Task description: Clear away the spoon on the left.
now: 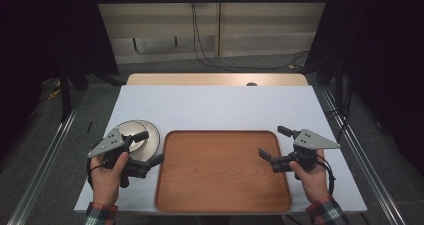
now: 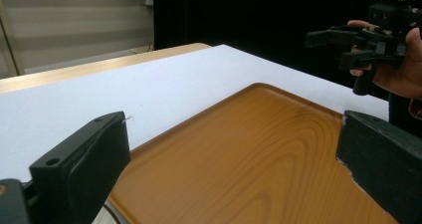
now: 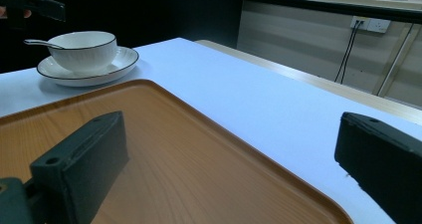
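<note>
The white table [image 1: 215, 105] is the largest thing here, and a strip of light wood runs along its far edge. On the near half of it lies a wooden tray [image 1: 222, 172] with rounded corners and a low raised rim; its inside is bare. The tray sits between the two hands and nothing stands on it.

To the left of the tray, just beside its far left corner, there is a white plate [image 3: 87, 69] with a thin dark rim. A white bowl [image 3: 84, 47] stands on the plate, and the handle of a spoon [image 3: 40, 44] sticks out from the bowl toward the left in the right gripper view. In the high view the plate is partly covered by the left gripper.

The left gripper [image 1: 145, 147] is held above the plate and the left edge of the tray. Its jaws are spread wide, with nothing between them; in the left gripper view they frame the tray's corner. They point to the tray side, away from the bowl.

The right gripper [image 1: 274, 143] is held over the right edge of the tray, well apart from the bowl. Its jaws are also spread wide and hold nothing. Between this gripper and the bowl there is only the bare tray.
</note>
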A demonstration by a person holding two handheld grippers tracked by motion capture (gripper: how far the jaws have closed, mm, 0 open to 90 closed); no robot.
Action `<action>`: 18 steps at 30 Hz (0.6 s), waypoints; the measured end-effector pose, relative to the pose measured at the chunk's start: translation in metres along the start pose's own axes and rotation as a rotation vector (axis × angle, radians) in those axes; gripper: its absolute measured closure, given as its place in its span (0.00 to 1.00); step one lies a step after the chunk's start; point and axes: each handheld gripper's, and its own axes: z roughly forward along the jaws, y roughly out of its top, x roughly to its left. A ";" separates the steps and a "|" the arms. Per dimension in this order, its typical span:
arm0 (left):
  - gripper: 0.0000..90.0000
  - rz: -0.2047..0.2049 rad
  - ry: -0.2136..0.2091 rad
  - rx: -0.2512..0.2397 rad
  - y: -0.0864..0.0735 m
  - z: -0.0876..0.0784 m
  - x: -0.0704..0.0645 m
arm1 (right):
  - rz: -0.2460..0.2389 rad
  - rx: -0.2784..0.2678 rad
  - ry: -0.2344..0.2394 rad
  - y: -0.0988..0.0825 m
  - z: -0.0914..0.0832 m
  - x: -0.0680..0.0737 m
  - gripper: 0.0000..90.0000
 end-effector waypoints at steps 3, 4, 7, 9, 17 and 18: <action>0.00 -0.001 0.015 0.002 0.000 -0.002 0.001 | 0.000 0.003 -0.005 0.000 0.000 0.000 0.00; 0.00 -0.006 0.006 -0.004 -0.001 -0.002 0.001 | -0.002 0.012 0.007 0.000 0.000 0.000 0.00; 0.00 -0.014 0.030 0.012 -0.001 -0.004 0.003 | -0.004 0.011 0.009 -0.001 0.001 0.000 0.00; 0.00 -0.013 0.025 0.017 -0.001 -0.004 0.004 | -0.004 0.007 -0.004 -0.001 0.002 0.000 0.00; 0.00 -0.011 0.048 0.020 -0.004 -0.008 0.006 | 0.000 0.011 0.009 -0.001 0.004 -0.001 0.00; 0.00 -0.019 0.067 0.018 -0.004 -0.009 0.005 | -0.004 0.008 0.005 -0.001 0.005 -0.001 0.00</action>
